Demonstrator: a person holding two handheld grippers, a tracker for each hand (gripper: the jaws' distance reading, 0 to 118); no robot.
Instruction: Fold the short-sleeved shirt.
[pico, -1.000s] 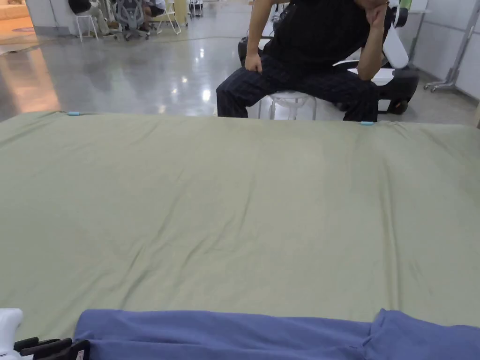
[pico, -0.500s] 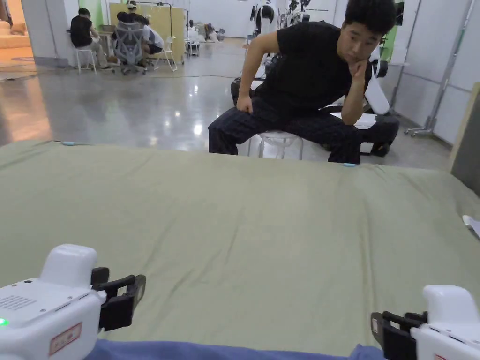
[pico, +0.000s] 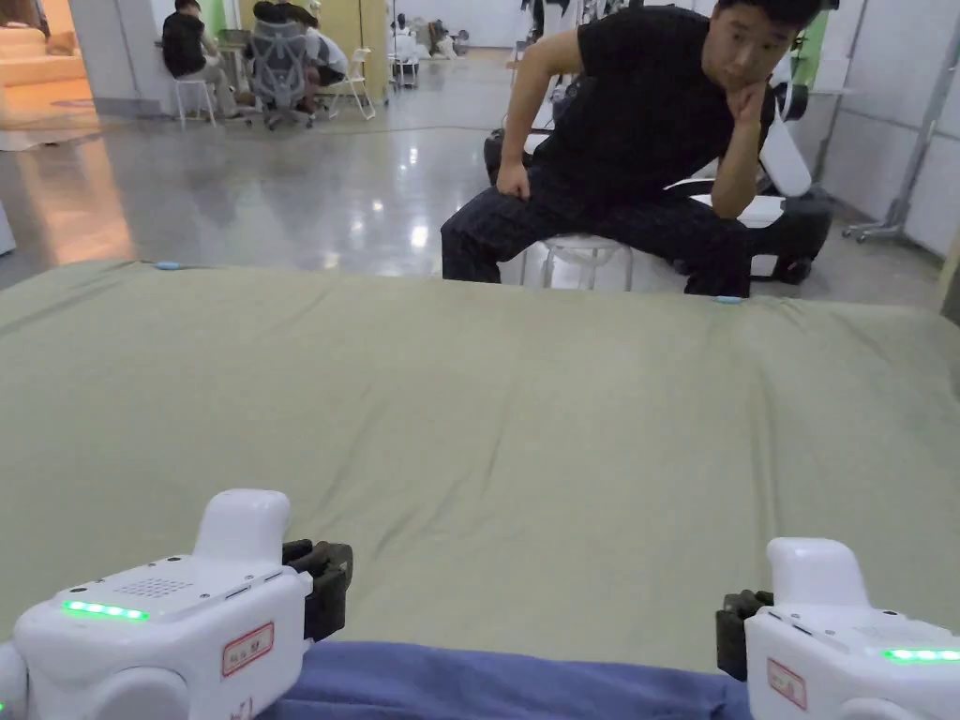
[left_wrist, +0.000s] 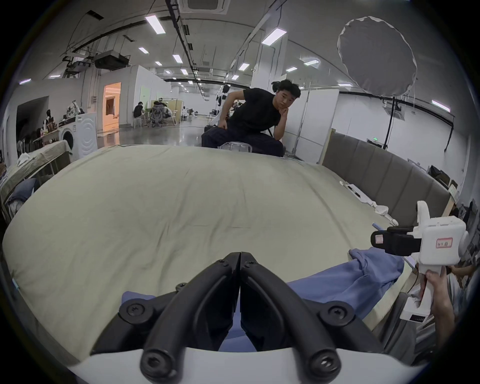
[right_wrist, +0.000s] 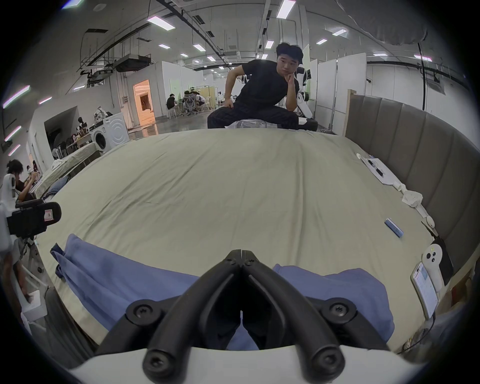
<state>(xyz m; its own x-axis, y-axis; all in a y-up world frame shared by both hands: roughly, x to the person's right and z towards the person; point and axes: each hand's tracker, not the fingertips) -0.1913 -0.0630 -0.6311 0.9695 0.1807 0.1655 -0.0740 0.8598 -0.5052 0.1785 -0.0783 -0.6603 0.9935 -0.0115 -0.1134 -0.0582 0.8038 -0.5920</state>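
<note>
The blue cotton short-sleeved shirt (right_wrist: 109, 275) lies stretched out at six o'clock on the olive bedsheet (pico: 487, 431), seemingly unfolded. Left gripper (left_wrist: 240, 256) and right gripper (right_wrist: 241, 253) hover above it, jaws pressed together, empty.

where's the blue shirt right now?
The blue shirt lies along the near edge of the green sheet in the head view, between the left tool and right tool.

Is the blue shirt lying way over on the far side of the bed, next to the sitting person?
No, the blue shirt lies at the near edge of the green sheet, just under the hand-held grippers.
</note>
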